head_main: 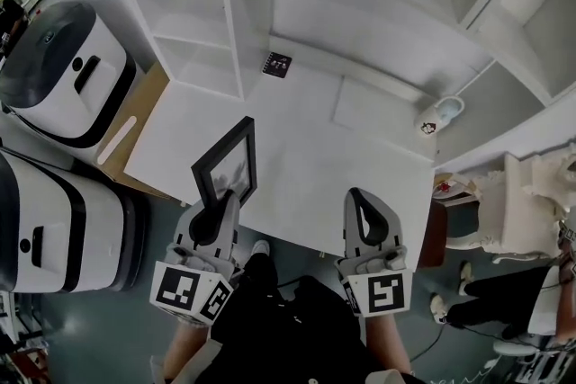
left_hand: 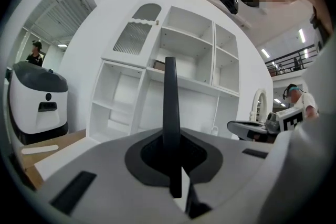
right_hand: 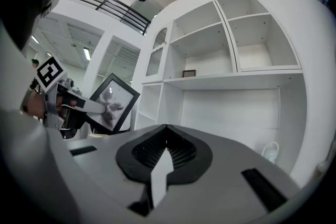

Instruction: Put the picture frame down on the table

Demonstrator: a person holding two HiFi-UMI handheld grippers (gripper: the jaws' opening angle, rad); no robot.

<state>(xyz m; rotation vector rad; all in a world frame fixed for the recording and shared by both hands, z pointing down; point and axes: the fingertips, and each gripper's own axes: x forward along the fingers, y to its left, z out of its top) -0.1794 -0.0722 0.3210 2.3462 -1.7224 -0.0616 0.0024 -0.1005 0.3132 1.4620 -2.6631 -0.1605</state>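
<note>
A black picture frame (head_main: 227, 165) with a grey print stands upright over the front left part of the white table (head_main: 360, 157). My left gripper (head_main: 223, 204) is shut on the frame's lower edge. In the left gripper view the frame (left_hand: 170, 105) shows edge-on as a dark vertical bar rising from between the jaws. The right gripper view shows the frame (right_hand: 112, 102) off to the left, held by the left gripper (right_hand: 73, 106). At the table's front edge my right gripper (head_main: 358, 199) is shut, its jaws meeting in a point (right_hand: 166, 127) with nothing between them.
A white shelf unit (head_main: 193, 22) stands at the table's back. A small dark card (head_main: 277, 64) and a white cup-like thing (head_main: 439, 114) with a cord lie on the table. Two white-and-black machines (head_main: 54, 72) stand at the left, and a white chair (head_main: 531, 202) stands at the right.
</note>
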